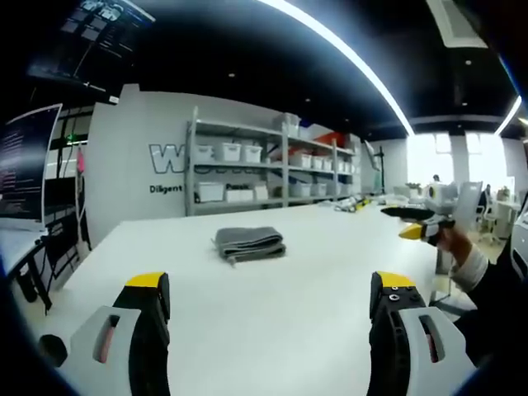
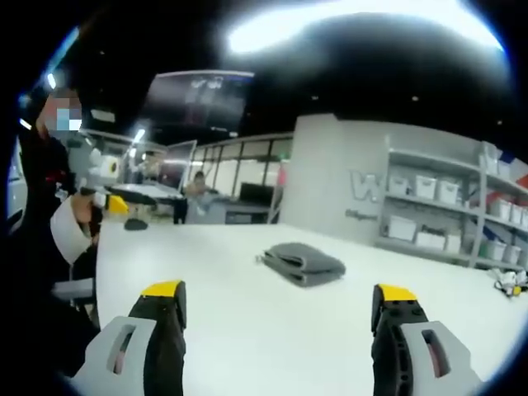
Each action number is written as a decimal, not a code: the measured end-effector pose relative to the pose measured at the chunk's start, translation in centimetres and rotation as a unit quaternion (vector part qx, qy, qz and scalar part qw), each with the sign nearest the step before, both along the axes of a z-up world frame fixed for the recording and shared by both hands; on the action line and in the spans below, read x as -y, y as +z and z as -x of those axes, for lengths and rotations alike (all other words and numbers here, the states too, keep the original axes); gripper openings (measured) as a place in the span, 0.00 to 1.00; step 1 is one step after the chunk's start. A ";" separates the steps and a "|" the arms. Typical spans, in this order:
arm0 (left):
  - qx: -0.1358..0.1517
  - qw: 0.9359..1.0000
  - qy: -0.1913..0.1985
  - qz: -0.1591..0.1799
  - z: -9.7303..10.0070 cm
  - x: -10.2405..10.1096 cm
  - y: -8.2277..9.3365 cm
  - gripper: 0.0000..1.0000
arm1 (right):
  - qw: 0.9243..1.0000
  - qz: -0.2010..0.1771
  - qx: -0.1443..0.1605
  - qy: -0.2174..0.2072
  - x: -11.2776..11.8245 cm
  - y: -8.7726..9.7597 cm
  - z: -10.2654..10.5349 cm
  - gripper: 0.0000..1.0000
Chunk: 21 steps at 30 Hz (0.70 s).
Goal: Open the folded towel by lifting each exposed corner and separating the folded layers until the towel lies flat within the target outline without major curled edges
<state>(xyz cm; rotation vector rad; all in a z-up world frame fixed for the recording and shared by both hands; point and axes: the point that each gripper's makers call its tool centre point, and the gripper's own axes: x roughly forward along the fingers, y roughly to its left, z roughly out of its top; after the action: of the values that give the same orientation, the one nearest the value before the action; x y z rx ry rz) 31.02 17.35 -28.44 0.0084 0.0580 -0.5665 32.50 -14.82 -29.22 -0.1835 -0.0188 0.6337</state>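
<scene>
Open fingers point(image 1: 272, 301), folded towel point(image 1: 249, 242), shelved bins point(image 1: 231, 153)

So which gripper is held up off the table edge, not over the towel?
The right gripper, seen yellow-tipped in the person's hand at the white table's far side; the left gripper faces the folded grey towel.

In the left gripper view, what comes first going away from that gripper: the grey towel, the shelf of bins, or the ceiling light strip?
1. Folded towel, on the white table, straight ahead.
2. Shelf of bins, against the back wall.
3. Ceiling light strip, overhead, running away to the right.
</scene>
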 end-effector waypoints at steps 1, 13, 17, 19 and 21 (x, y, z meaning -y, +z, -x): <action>0.000 1.000 0.000 0.000 0.0 0.0 0.0 1.00 | 1.000 0.001 0.000 0.001 -0.1 0.0 -0.1 0.92; 0.002 1.000 -0.009 -0.005 0.6 0.4 0.4 1.00 | 1.000 0.001 -0.007 -0.002 0.2 0.0 -1.2 0.93; -0.003 1.000 -0.005 -0.004 0.4 0.2 0.1 1.00 | 1.000 -0.008 -0.007 -0.002 0.1 0.2 -1.4 0.98; -0.006 1.000 -0.002 -0.005 0.3 0.0 -0.1 1.00 | 1.000 -0.010 -0.005 0.003 -0.2 0.4 -1.4 0.99; -0.006 1.000 -0.001 -0.008 0.4 0.0 -0.1 1.00 | 1.000 -0.013 -0.008 0.006 -0.5 0.3 -1.7 0.99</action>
<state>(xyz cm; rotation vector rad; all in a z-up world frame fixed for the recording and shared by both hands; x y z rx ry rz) 30.64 17.36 -28.56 0.0200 0.0742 -0.5684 34.21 -14.36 -28.87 -0.1533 -0.0127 0.6470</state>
